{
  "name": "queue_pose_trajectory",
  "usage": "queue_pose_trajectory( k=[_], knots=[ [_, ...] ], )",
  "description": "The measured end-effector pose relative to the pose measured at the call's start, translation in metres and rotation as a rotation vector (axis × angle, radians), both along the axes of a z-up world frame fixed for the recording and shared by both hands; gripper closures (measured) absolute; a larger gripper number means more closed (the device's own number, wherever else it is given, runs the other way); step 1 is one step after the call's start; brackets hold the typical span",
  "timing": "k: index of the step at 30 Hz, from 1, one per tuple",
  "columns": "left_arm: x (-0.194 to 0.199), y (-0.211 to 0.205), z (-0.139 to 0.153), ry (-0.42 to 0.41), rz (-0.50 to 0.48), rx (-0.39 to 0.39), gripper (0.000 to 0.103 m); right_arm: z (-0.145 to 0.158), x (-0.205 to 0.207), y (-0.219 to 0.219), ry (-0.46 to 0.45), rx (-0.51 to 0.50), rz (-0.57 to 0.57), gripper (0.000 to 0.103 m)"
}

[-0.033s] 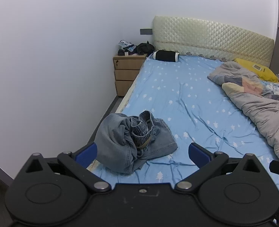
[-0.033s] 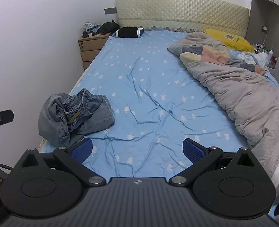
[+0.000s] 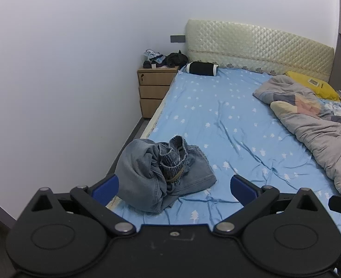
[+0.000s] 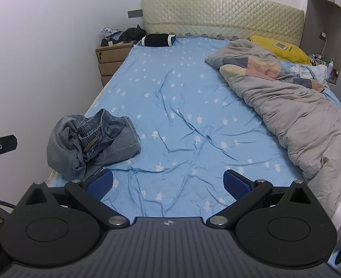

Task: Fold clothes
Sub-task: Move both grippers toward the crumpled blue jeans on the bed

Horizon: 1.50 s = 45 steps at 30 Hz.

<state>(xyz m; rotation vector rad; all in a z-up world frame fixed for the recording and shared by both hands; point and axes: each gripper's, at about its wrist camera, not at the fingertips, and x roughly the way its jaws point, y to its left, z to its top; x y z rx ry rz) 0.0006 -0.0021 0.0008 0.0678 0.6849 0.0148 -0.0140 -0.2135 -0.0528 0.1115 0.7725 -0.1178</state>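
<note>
The bed [image 4: 177, 106] fills both of my views, its blue tree-print sheet wrinkled and mostly bare down the middle. Along its right side lies a bunched grey quilt [image 4: 304, 120], with a yellow pillow [image 4: 283, 48] at the headboard end and a black bolster [image 4: 157, 40] at the top left corner, next to a wooden nightstand [image 3: 155, 88]. The denim garment [image 3: 163, 173], jeans or shorts with an elastic waistband showing, sits crumpled in a heap at the near left corner of the mattress, and it is not folded as it lies. My left gripper [image 3: 173, 186] hangs just short of that heap, jaws spread wide and holding nothing; my right gripper [image 4: 168, 183] is equally wide open and empty, over bare sheet to the right of the denim. What worries me is the heap's place: it lies at the mattress edge, so a careless tug could drag it off onto the floor by the wall. The layers are tangled, so I could pinch two thicknesses at once, or catch the loose sheet along with the denim, and the garment would then refuse to spread flat.
</note>
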Motion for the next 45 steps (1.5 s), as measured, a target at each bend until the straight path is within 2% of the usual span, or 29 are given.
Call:
queue_pose_trajectory(
  k=[13,26,37,45],
  knots=[
    [0.005,-0.018,0.007,0.016,-0.014,0.016,0.000,-0.001,0.006,-0.014,0.011,0.038,-0.005,0.000],
    [0.012,-0.042,-0.004,0.015,-0.111,0.046,0.000,-0.005,0.005,-0.023,0.020,0.072,-0.015,0.001],
    [0.019,-0.050,-0.008,0.005,-0.141,0.004,0.000,-0.003,0.004,-0.033,0.014,0.087,-0.045,0.001],
    [0.016,-0.054,-0.010,0.009,-0.169,0.012,0.000,-0.005,0.001,-0.038,0.023,0.095,-0.066,0.001]
  ],
)
